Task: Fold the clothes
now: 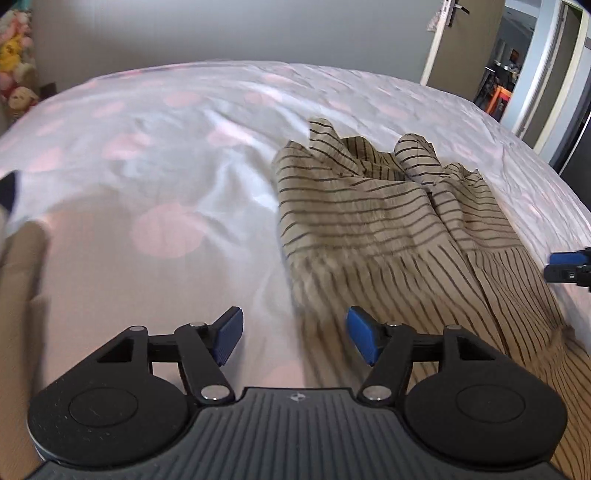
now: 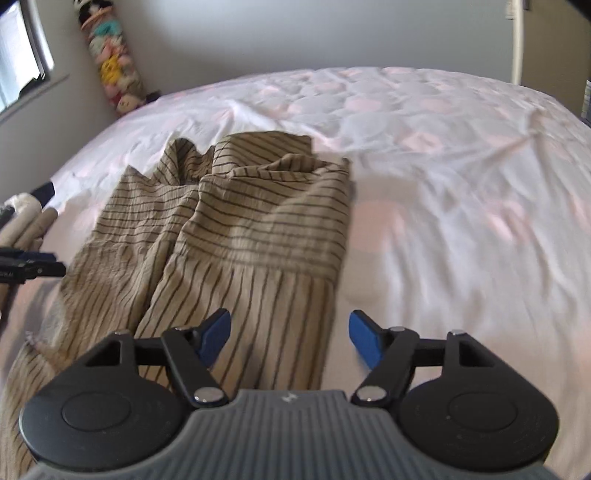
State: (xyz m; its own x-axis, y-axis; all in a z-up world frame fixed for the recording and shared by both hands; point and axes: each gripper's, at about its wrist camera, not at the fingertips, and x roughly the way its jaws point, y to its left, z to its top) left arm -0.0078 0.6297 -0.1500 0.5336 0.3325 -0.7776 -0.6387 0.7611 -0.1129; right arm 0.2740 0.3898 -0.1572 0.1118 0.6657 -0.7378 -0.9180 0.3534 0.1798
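Pink-dotted white bedsheet (image 1: 177, 155) under a striped tan garment (image 2: 236, 229), grey wall (image 1: 184, 29) behind; both grippers' jaws apart, empty.

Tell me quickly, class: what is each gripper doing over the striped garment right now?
Left gripper: jaws open, holding nothing, above the striped garment's edge.
Right gripper: jaws open, holding nothing, above the garment.

One striped garment (image 1: 373, 218) lies on one bed (image 1: 177, 155) — nothing else of its kind. Two grippers show — the left gripper (image 1: 294, 338) and the right gripper (image 2: 290, 336). One stack of plush toys (image 2: 112, 70) stands in the corner.
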